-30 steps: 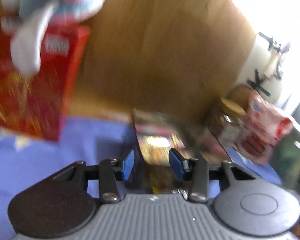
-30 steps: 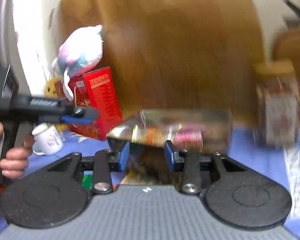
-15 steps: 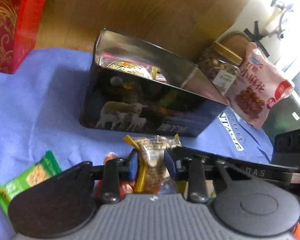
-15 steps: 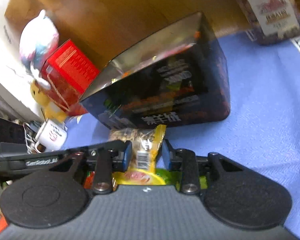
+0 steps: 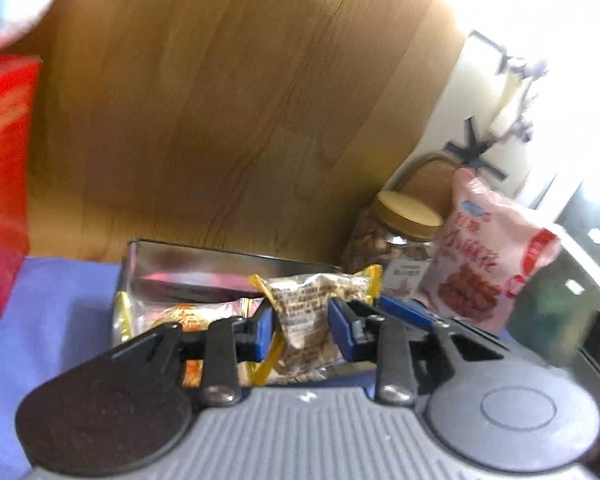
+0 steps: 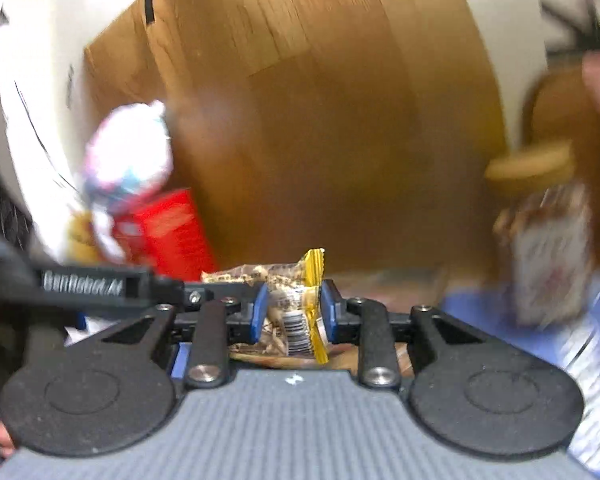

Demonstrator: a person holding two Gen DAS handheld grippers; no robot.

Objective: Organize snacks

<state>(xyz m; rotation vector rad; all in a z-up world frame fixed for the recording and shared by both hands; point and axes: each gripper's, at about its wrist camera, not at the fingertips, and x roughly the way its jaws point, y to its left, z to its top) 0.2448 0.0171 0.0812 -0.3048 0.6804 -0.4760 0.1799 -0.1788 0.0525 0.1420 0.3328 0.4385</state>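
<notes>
A: Status on your left gripper (image 5: 302, 330)?

B: Narrow. Your blue pads (image 5: 265, 330) are pressed on both sides of a clear candy packet with yellow ends (image 5: 312, 312). The jaws have just eased a little wider, but the packet sits pinched between them, its top sticking up past your fingertips.

A: Right one?

B: Your right gripper (image 6: 294, 312) is narrow too, clamped on a second packet (image 6: 296, 308) of the same kind, barcode facing the camera. Its jaws have only closed over the last moment. One packet per gripper, two in total.

A: Where's the tin relative to my left tool?

B: The open metal tin (image 5: 220, 280) is just beyond and below your fingertips, slightly left. Your held packet hangs over its near right part. At least one wrapped snack (image 5: 188, 316) lies inside. More may be there, but I can't count them through the blur.

A: Anything else around?

B: One jar with a tan lid (image 5: 400, 240) ahead to your right, one pink snack bag (image 5: 488, 264) leaning beside it. One red box (image 5: 4, 184) far left on the blue cloth (image 5: 52, 320). In the right wrist view your left tool comes in from the left, level with your right fingertips, and the tin is hidden behind the gripper.
</notes>
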